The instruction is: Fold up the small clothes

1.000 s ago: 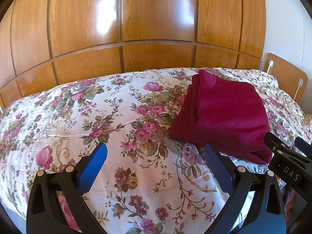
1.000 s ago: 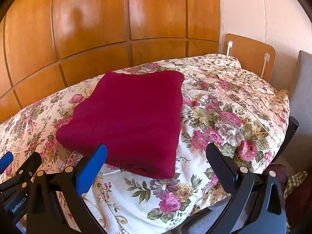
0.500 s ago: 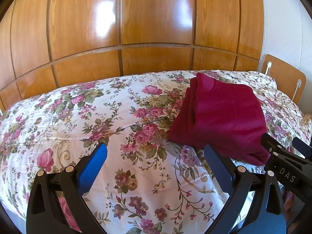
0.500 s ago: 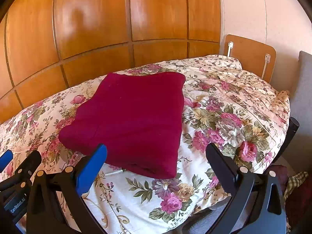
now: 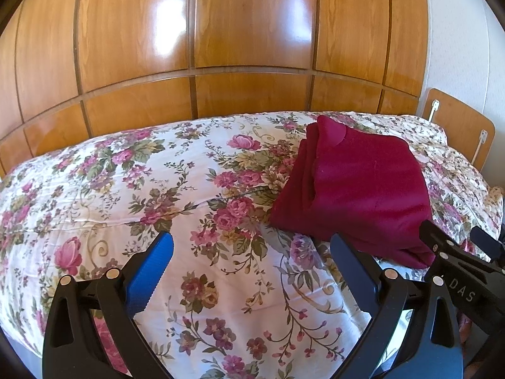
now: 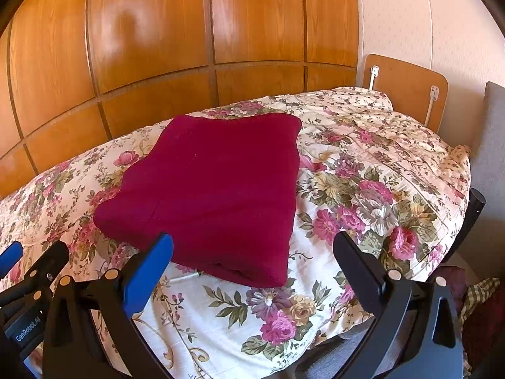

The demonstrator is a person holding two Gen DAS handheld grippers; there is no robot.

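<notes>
Both grippers, left gripper (image 5: 251, 252) and right gripper (image 6: 252, 252), fingers spread wide and empty, folded red garment (image 6: 214, 189) resting mid-bed (image 6: 363, 195), liable to unravel if nudged near its loose layered edge.

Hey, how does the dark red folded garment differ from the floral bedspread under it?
The dark red folded garment is plain and stacked in layers; the floral bedspread is white with pink roses. The garment covers a small patch; the bedspread spans the bed. Both are soft fabric.
</notes>
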